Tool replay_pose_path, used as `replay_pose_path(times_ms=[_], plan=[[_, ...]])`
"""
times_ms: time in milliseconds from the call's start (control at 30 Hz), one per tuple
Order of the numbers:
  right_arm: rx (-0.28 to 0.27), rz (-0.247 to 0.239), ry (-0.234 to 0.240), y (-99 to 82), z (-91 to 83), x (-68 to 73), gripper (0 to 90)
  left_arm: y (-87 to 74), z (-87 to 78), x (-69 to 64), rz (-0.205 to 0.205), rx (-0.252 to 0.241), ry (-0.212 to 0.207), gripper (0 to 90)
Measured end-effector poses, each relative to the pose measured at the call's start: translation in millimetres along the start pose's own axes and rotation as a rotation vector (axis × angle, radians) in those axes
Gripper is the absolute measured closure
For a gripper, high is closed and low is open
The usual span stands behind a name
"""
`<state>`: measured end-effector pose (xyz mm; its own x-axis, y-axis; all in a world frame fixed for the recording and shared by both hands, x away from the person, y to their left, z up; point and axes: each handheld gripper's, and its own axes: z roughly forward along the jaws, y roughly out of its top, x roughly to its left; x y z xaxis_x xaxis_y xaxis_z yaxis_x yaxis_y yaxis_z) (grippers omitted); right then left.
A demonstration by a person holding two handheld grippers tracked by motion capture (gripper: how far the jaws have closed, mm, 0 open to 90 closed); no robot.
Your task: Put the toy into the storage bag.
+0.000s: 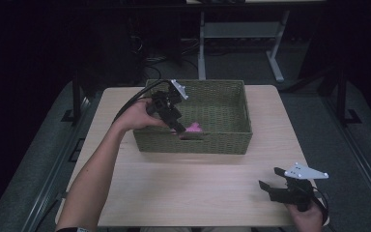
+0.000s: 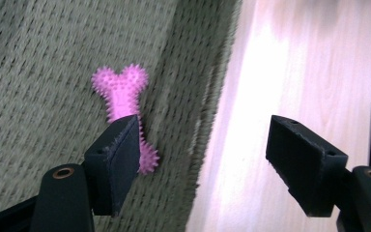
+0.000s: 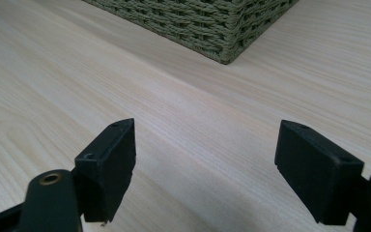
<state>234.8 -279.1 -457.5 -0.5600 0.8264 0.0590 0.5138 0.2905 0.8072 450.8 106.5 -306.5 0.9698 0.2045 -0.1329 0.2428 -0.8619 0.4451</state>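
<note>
**Pink bone lying free in the basket**

The left tongs (image 2: 203, 140) are hanging spread above the pink spiky rubber bone toy (image 2: 123, 108), which is lying inside the green woven basket (image 1: 241, 121) by its near wall. The right tongs (image 3: 205, 159) are gaping empty over the pale wooden surface (image 3: 183, 96), near its front right corner.

Light wood table (image 1: 188, 183) is carrying pretty much one thing right now: a green woven basket (image 1: 222, 142) sitting toward the far edge, roughly centered between the left and right edges. The near half is just showing plain woodgrain.
</note>
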Motion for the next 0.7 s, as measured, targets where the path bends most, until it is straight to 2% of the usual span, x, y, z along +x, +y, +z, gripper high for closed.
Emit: replay_pose_path(times_ms=[333, 700], plan=[[0.000, -0.001, -0.003, 0.1, 0.2, -0.2, 22.0, -1.5, -9.0, -15.9, 0.021, -0.006, 0.029, 26.7], [-0.003, -0.005, -0.002, -0.3, -0.4, -0.5, 22.0, -0.5, -10.9, -29.7, 0.039, 0.003, 0.029, 26.7]])
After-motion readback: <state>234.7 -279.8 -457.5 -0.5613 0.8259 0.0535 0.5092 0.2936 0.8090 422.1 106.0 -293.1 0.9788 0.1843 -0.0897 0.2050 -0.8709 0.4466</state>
